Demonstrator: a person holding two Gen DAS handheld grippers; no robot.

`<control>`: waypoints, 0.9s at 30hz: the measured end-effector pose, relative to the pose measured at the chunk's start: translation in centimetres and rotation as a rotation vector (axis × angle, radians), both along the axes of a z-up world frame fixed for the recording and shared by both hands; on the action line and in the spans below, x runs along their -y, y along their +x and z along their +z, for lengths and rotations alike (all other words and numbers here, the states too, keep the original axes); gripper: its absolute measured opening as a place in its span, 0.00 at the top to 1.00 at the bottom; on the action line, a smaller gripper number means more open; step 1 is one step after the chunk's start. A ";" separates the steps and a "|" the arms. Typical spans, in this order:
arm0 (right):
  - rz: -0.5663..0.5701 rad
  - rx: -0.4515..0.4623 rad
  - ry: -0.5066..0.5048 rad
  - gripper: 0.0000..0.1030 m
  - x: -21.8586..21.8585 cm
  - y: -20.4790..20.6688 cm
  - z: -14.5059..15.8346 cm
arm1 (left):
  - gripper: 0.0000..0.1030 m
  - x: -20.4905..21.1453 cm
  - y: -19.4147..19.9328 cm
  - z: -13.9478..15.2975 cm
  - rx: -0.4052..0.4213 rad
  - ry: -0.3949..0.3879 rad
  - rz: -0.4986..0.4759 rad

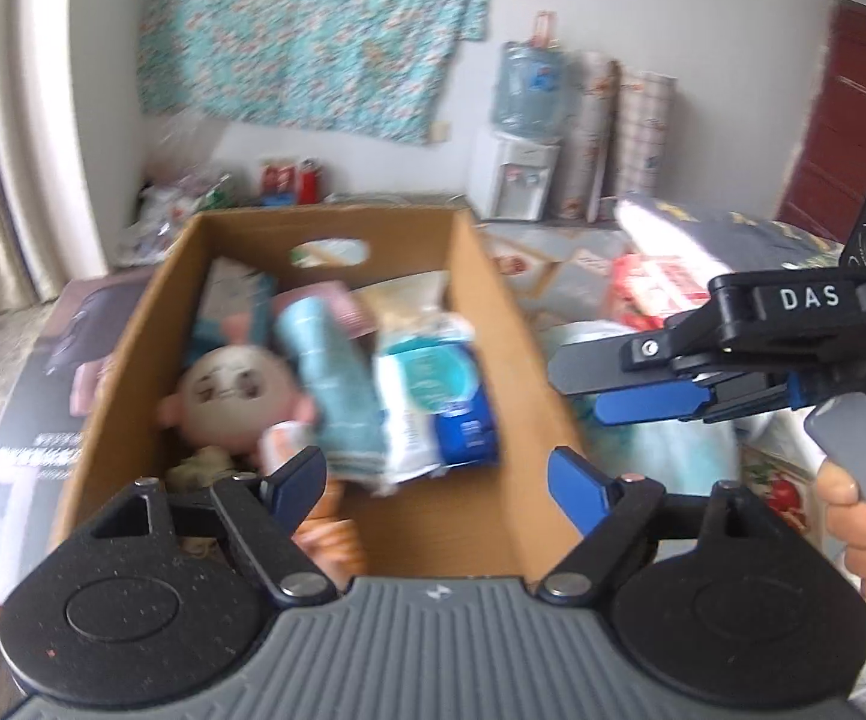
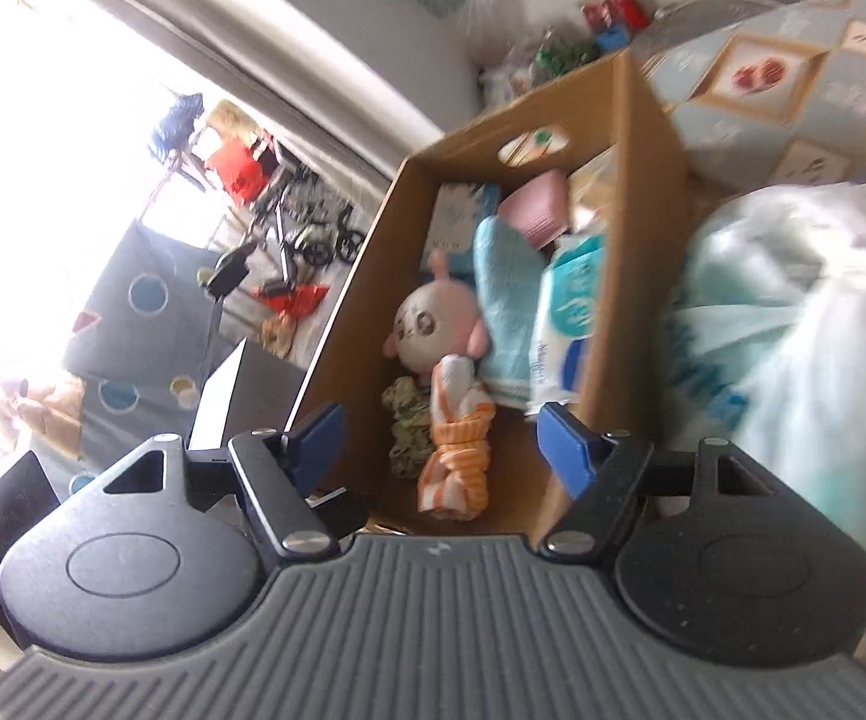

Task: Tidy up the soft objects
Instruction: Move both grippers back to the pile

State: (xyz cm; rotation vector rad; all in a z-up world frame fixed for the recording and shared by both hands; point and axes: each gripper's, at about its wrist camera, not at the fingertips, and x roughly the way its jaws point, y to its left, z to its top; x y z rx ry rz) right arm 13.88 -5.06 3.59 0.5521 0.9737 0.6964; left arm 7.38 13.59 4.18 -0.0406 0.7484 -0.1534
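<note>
Both claws, left claw (image 1: 436, 477) and right claw (image 2: 436, 450), gape wide, empty.

Daylight filled the room. In the right wrist view the window (image 2: 42, 120) was blown out to white glare. Motion blur smeared the box (image 1: 481, 276) contents and the pale cloth (image 2: 793, 312) in both views. Fisheye bending curved the curtain (image 1: 30, 90) and walls at the edges.

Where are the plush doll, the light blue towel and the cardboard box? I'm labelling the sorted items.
plush doll (image 1: 234, 390): left wrist view, on its face.
light blue towel (image 2: 502, 300): right wrist view, mid-cloth.
cardboard box (image 1: 132, 354): left wrist view, left wall.
</note>
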 end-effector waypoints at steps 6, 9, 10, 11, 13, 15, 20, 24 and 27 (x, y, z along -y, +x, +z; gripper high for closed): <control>-0.173 0.020 0.007 0.30 9.2 -2.9 -0.2 | 0.18 5.8 -0.1 -0.3 0.039 -0.036 -0.112; -0.271 0.025 0.017 0.30 14.2 -4.4 -1.0 | 0.18 9.0 0.0 -0.7 0.052 -0.052 -0.171; -0.300 0.027 0.015 0.30 15.8 -4.9 -1.3 | 0.18 10.2 0.1 -0.9 0.055 -0.054 -0.192; -0.327 0.032 0.009 0.30 17.4 -5.3 -1.6 | 0.18 11.2 0.2 -1.1 0.058 -0.054 -0.208; -0.374 0.039 -0.011 0.30 20.0 -6.1 -2.2 | 0.19 13.7 0.4 -1.7 0.069 -0.050 -0.245; -0.410 0.034 -0.032 0.30 22.3 -6.4 -3.0 | 0.19 16.1 0.6 -2.4 0.071 -0.048 -0.282; -0.423 0.038 -0.090 0.30 26.1 -5.6 -4.6 | 0.21 21.9 1.3 -4.9 0.091 -0.040 -0.341; -0.362 0.049 -0.179 0.30 27.9 -3.5 -5.5 | 0.35 25.3 2.2 -7.1 0.086 -0.034 -0.382; -0.307 0.065 -0.201 0.30 29.1 -1.4 -6.1 | 0.40 27.5 3.2 -8.5 0.078 -0.025 -0.409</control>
